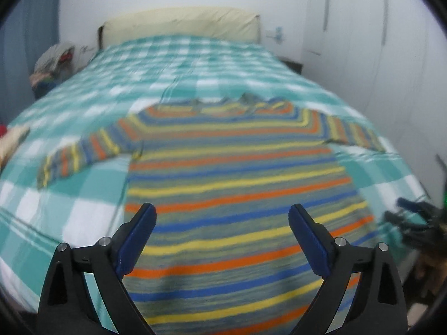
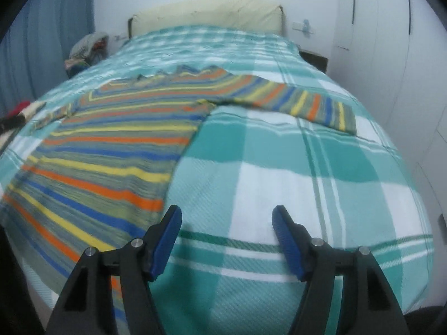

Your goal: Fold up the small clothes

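Note:
A small striped sweater (image 1: 234,173), orange, yellow, blue and grey-green, lies flat on the checked bed cover with both sleeves spread out. My left gripper (image 1: 222,212) is open and empty above the sweater's lower body. In the right wrist view the sweater (image 2: 111,139) lies to the left, its right sleeve (image 2: 301,103) stretched toward the right. My right gripper (image 2: 226,215) is open and empty above bare cover just right of the sweater's hem. The right gripper also shows at the left wrist view's right edge (image 1: 413,217).
The teal and white checked bed cover (image 2: 293,167) fills both views. A cream headboard (image 1: 181,23) stands at the far end. A pile of clothes (image 1: 53,61) sits at the far left, more fabric at the left edge (image 1: 11,142). White wardrobe doors (image 1: 377,42) stand on the right.

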Demonstrator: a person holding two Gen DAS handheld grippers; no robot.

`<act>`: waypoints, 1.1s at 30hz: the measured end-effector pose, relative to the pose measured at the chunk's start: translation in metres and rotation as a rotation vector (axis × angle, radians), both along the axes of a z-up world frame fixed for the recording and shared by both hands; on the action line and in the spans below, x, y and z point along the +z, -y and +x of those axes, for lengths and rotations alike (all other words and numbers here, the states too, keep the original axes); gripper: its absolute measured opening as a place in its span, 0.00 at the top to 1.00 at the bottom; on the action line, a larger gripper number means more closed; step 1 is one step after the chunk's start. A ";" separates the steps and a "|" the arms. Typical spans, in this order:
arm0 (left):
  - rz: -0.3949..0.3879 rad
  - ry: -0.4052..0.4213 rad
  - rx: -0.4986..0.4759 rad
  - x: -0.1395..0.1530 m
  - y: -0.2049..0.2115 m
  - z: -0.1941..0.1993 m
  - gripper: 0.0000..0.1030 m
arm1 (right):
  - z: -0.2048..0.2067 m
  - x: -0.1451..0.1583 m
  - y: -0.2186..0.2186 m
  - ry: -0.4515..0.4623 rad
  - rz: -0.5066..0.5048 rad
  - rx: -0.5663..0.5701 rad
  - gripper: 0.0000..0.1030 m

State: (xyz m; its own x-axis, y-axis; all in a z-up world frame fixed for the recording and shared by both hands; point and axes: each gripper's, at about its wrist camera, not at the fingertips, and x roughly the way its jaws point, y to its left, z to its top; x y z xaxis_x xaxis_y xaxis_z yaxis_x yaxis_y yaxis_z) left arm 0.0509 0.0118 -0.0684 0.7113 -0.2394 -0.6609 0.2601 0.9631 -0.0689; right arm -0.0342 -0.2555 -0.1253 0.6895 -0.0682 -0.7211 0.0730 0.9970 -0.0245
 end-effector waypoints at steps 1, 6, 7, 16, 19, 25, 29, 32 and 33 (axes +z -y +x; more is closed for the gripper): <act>0.000 -0.028 0.017 -0.008 -0.003 0.002 0.06 | 0.000 -0.001 0.003 0.001 0.005 -0.015 0.32; -0.059 -0.083 0.069 -0.019 -0.022 0.004 0.06 | 0.003 -0.009 0.010 -0.006 0.003 -0.050 0.28; -0.065 -0.075 0.087 -0.018 -0.025 0.004 0.06 | 0.006 -0.011 0.010 -0.016 0.000 -0.053 0.27; -0.061 -0.085 0.126 -0.026 -0.025 0.007 0.05 | 0.009 -0.025 0.014 -0.045 0.037 -0.069 0.13; -0.018 -0.059 0.110 -0.025 -0.019 0.003 0.05 | 0.007 -0.028 0.016 -0.046 0.054 -0.077 0.10; 0.061 -0.007 0.018 -0.020 -0.003 -0.003 0.01 | 0.009 -0.033 0.011 -0.046 0.037 -0.072 0.02; 0.008 -0.042 -0.037 -0.023 -0.001 -0.004 0.01 | 0.009 -0.035 0.011 -0.043 0.039 -0.075 0.01; -0.028 -0.041 -0.060 -0.021 -0.001 -0.007 0.01 | 0.009 -0.036 0.010 -0.037 0.030 -0.073 0.00; -0.025 -0.032 -0.055 -0.020 -0.001 -0.008 0.01 | 0.009 -0.036 0.010 -0.035 0.029 -0.072 0.00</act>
State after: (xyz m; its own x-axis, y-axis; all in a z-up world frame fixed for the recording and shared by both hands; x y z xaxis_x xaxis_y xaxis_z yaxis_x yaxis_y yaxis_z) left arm 0.0425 0.0130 -0.0880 0.6756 -0.2942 -0.6760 0.3097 0.9454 -0.1019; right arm -0.0255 -0.2658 -0.1617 0.6576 -0.0960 -0.7472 0.1446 0.9895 0.0001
